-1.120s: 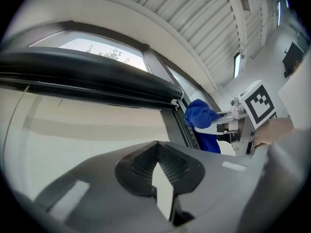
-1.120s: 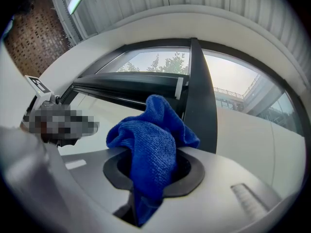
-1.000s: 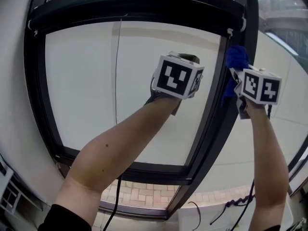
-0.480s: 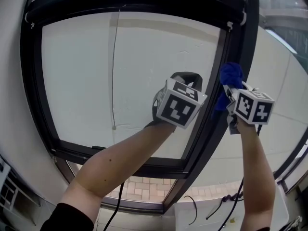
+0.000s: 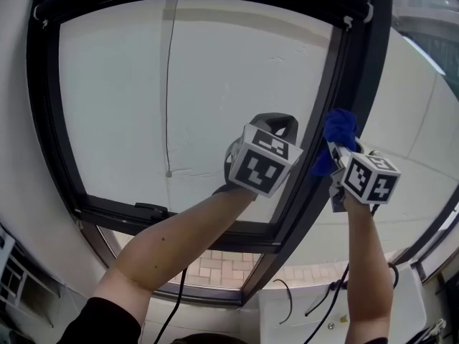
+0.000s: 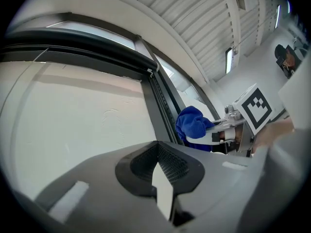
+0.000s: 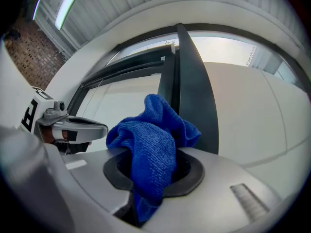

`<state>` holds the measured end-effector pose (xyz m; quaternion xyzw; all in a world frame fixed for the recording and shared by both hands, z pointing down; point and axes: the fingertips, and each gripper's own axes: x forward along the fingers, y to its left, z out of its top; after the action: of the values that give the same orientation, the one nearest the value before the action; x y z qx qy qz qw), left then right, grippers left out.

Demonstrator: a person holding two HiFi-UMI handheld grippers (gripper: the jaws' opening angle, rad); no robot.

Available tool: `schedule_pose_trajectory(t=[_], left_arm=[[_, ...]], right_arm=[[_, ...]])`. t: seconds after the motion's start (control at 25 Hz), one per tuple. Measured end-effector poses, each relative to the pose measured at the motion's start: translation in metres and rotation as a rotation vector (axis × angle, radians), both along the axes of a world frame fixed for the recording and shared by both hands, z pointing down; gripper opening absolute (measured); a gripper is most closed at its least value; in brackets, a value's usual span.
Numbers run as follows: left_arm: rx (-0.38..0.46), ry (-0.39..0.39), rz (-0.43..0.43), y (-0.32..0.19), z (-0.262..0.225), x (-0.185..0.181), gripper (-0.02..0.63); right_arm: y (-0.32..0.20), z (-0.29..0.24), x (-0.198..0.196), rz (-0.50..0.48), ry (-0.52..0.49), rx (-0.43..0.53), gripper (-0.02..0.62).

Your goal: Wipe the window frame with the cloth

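A black window frame [image 5: 343,92] surrounds a pale pane; its right upright runs down the middle of the right gripper view as the black frame [image 7: 190,96]. My right gripper [image 5: 343,149] is shut on a blue cloth [image 5: 337,131], and the bunched blue cloth [image 7: 150,144] presses against that upright. In the left gripper view the same cloth [image 6: 193,125] shows beside the upright [image 6: 163,108]. My left gripper [image 5: 276,127] is shut with nothing in it, held in front of the pane just left of the upright.
The frame's bottom rail [image 5: 179,221] and left upright [image 5: 50,120] close the pane. A thin cord [image 5: 168,84] hangs in front of the glass. Below lie brick paving [image 5: 215,267] and a white ledge with dark cables [image 5: 323,299].
Both grippers have come down along the frame's right upright, the right one dragging the blue cloth lower on it. The view has tilted so the frame's top sits higher.
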<state>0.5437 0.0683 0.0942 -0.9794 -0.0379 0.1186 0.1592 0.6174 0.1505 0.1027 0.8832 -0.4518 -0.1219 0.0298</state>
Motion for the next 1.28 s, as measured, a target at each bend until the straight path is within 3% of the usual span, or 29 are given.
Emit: schedule_pose_trajectory(t=[0.44,1.28], left_arm=[[-0.048,-0.069,-0.003,-0.009,0.064,0.004,-0.008],[-0.133,-0.190,0.045,0.003,0.195,0.029,-0.008]], right_arm=[[0.000,0.089,0.004,0.033,-0.031,-0.064,0.092],[-0.001,0.188,0.007,0.030,-0.126,-0.145,0.091]])
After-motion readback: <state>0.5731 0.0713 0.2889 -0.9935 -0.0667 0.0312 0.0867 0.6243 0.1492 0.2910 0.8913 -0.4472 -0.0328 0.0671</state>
